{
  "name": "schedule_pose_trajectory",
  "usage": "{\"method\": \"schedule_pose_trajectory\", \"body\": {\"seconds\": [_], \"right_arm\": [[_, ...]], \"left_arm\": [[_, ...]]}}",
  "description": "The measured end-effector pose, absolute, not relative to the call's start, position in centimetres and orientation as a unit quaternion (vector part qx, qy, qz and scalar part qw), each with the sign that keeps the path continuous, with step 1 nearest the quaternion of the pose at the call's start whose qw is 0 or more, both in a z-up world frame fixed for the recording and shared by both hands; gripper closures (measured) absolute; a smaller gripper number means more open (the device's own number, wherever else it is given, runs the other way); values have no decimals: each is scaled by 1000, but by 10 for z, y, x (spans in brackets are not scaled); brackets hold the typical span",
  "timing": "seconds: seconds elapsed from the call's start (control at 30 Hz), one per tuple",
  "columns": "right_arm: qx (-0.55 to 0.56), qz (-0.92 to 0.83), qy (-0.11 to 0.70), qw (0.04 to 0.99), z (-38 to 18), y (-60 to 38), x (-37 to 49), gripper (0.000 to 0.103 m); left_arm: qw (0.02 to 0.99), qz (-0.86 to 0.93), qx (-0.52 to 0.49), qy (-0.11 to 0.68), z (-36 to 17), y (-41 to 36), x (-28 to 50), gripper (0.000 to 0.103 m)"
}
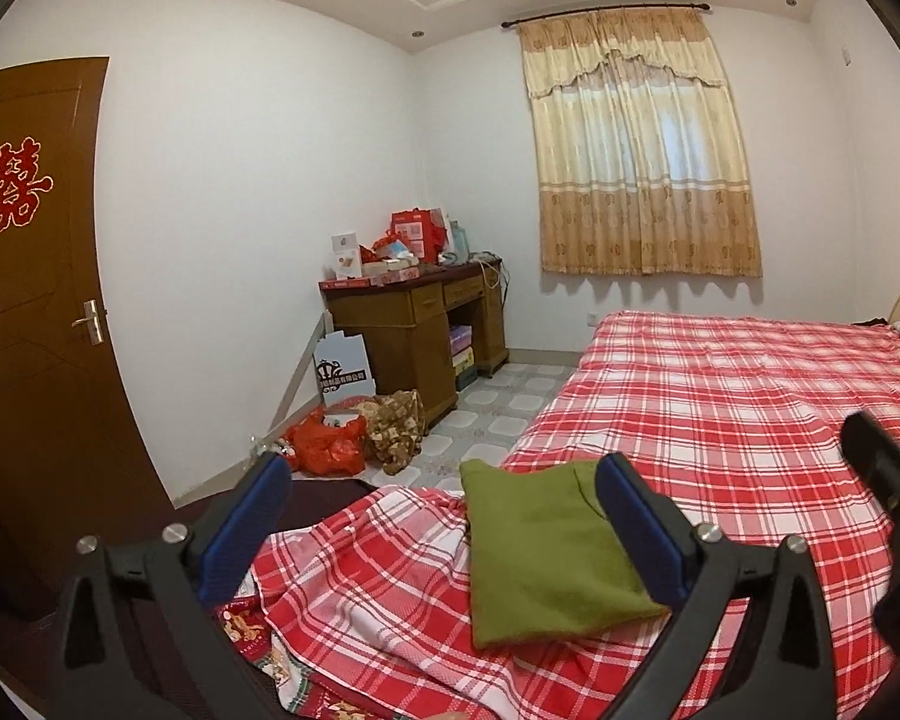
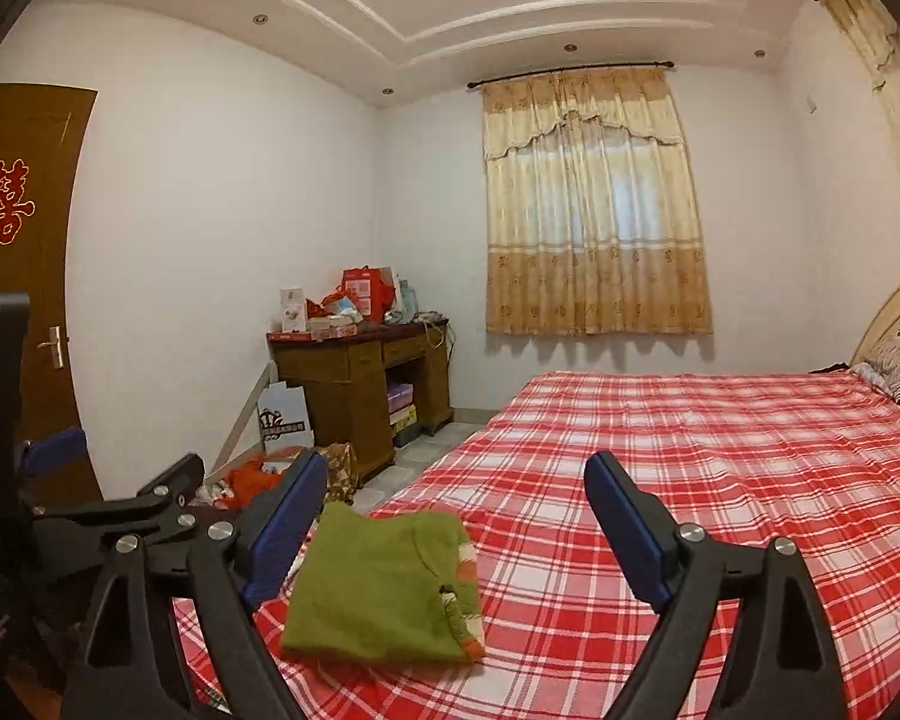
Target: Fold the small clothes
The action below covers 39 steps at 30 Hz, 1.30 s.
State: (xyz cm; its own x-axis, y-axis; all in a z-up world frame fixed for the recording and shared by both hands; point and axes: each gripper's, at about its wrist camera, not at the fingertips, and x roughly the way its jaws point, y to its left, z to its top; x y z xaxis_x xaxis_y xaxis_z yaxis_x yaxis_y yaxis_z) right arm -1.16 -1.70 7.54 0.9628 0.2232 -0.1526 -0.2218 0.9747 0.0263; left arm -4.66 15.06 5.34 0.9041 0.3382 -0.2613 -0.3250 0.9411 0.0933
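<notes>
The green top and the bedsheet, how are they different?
The green top is one plain colour; the bedsheet is red-and-white check. The top is small and folded into a neat block; the bedsheet is spread wide over the whole bed. The top lies on the bedsheet, near the bed's corner. Both are cloth, and neither the left gripper nor the right gripper touches them.

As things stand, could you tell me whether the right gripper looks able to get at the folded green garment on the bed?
Probably yes. The green garment lies flat on the checked bedspread, low and left of the open right gripper, nothing covering it. The left gripper beside it seems clear.
</notes>
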Motion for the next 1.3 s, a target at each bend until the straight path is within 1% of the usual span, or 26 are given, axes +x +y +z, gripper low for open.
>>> {"method": "schedule_pose_trajectory", "body": {"seconds": [0.27, 0.57, 1.3], "right_arm": [[5, 113, 94, 989, 70, -18, -11, 14], [12, 110, 115, 987, 65, -18, -7, 14], [23, 110, 124, 986, 59, -23, -2, 14]], "left_arm": [[975, 171, 27, 137, 54, 148, -49, 0], [973, 169, 28, 155, 51, 150, -43, 0], [973, 167, 29, 157, 51, 149, -43, 0]]}}
